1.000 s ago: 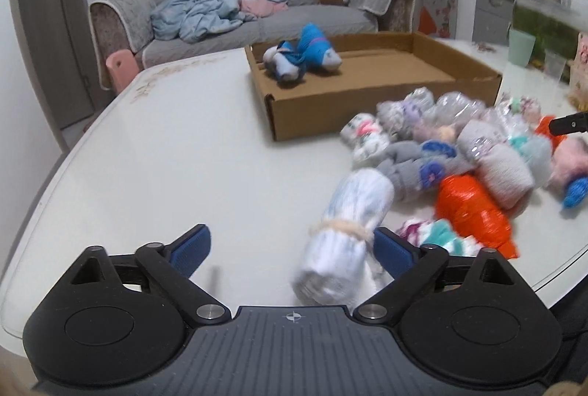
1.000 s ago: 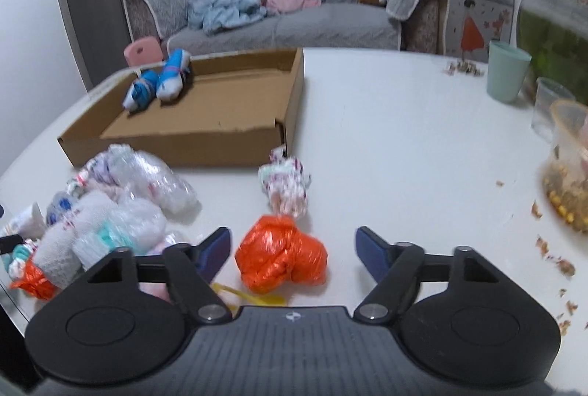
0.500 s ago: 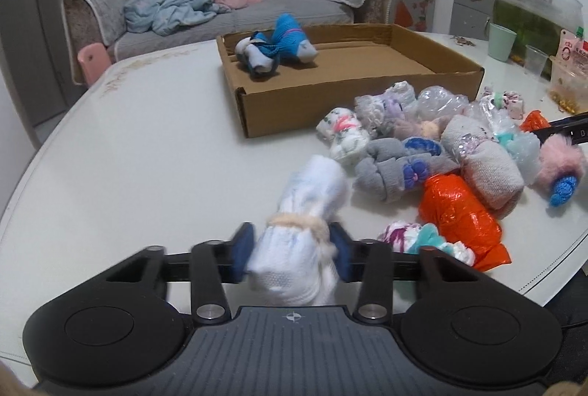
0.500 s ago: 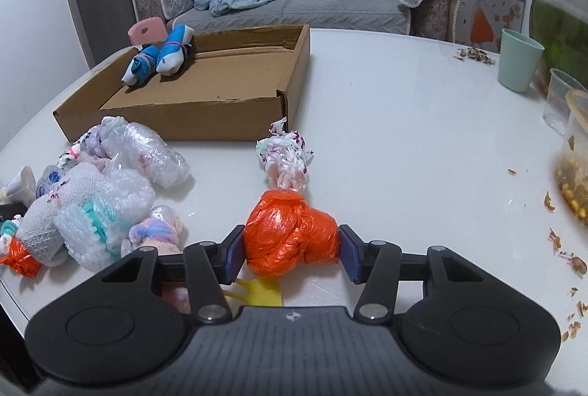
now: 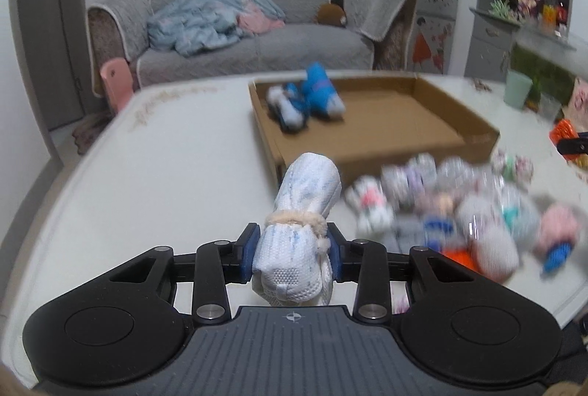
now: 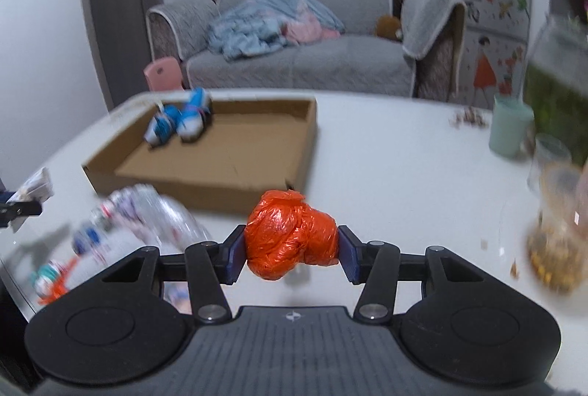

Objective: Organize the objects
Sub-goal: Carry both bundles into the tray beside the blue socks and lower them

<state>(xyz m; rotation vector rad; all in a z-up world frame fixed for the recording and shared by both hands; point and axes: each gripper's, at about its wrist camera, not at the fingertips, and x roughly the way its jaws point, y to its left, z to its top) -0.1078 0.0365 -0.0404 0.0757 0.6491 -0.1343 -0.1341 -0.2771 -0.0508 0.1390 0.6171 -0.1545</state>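
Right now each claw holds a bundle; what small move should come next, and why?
Probably carry both forward over the cardboard box. The left claw grips the white sock roll, the right claw grips the orange bag, and the box has free floor beside the blue socks.

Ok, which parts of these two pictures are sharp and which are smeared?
Left wrist view: the white sock roll in the left gripper is sharp, while the pile of bundles and cardboard box are motion-blurred. Right wrist view: the orange plastic bundle in the right gripper is crisp; the table and its clutter streak. Both bow at the edges.
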